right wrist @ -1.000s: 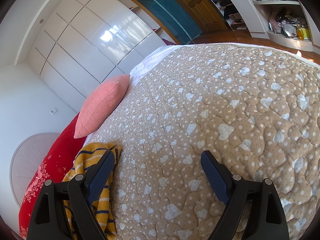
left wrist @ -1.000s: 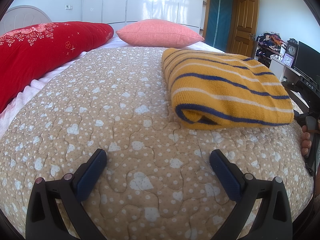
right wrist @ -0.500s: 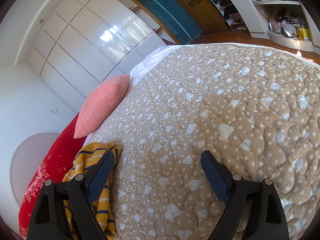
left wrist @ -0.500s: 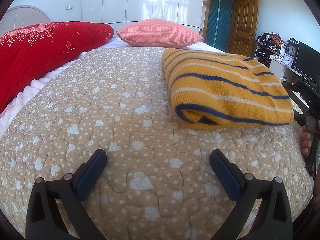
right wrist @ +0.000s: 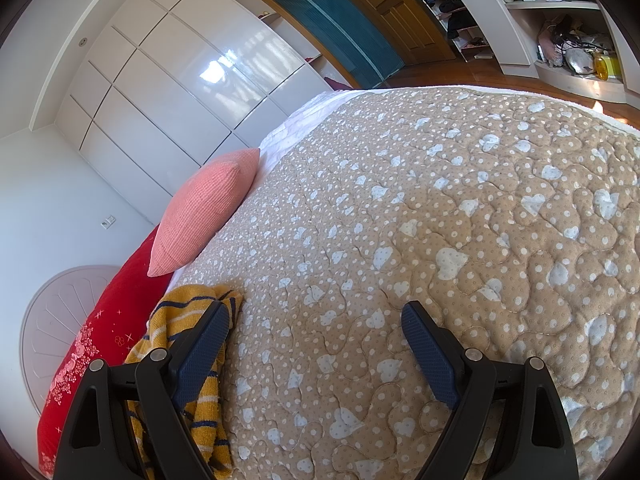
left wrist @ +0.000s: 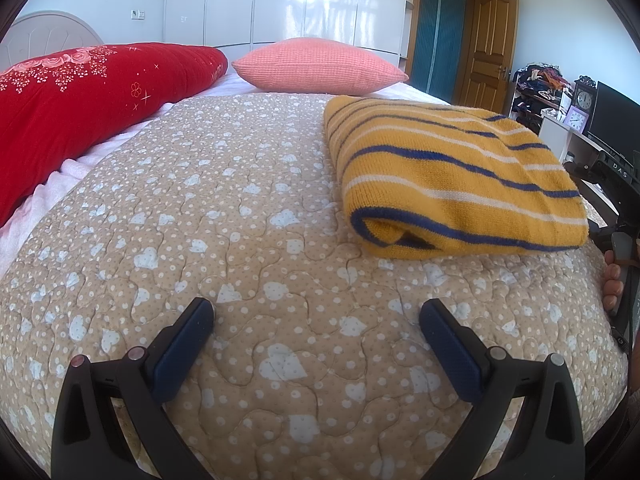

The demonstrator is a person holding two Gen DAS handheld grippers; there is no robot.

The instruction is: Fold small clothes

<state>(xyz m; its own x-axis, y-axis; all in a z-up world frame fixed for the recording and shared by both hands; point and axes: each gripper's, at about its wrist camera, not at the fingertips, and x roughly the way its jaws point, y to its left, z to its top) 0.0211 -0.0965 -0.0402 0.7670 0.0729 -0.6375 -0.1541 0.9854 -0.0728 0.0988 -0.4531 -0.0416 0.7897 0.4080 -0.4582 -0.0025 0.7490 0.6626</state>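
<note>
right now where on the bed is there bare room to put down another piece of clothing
Bare quilt lies left of the folded yellow sweater, out to the red pillow, and ahead of the right gripper. Crowded: the head end with the pink pillow, and the sweater's edge.

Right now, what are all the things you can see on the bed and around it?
Sweater: one, yellow with blue and white stripes, folded on the bedspread, right side in the left view.
Bedspread: one, tan with white hearts and dots, covering the bed.
Pink pillow: one, at the far side of the bed.
Red cushion: one, red with flowers, along the bed's left side.
Headboard: one, white, behind the red cushion.
Wardrobe: one, white, along the wall.
Door: one, brown wood, standing open.
Clocks: two, on the desk.
Left claw: one, black with blue pads, open over bedspread.
Right claw: one, same colours, open beside sweater.
</note>
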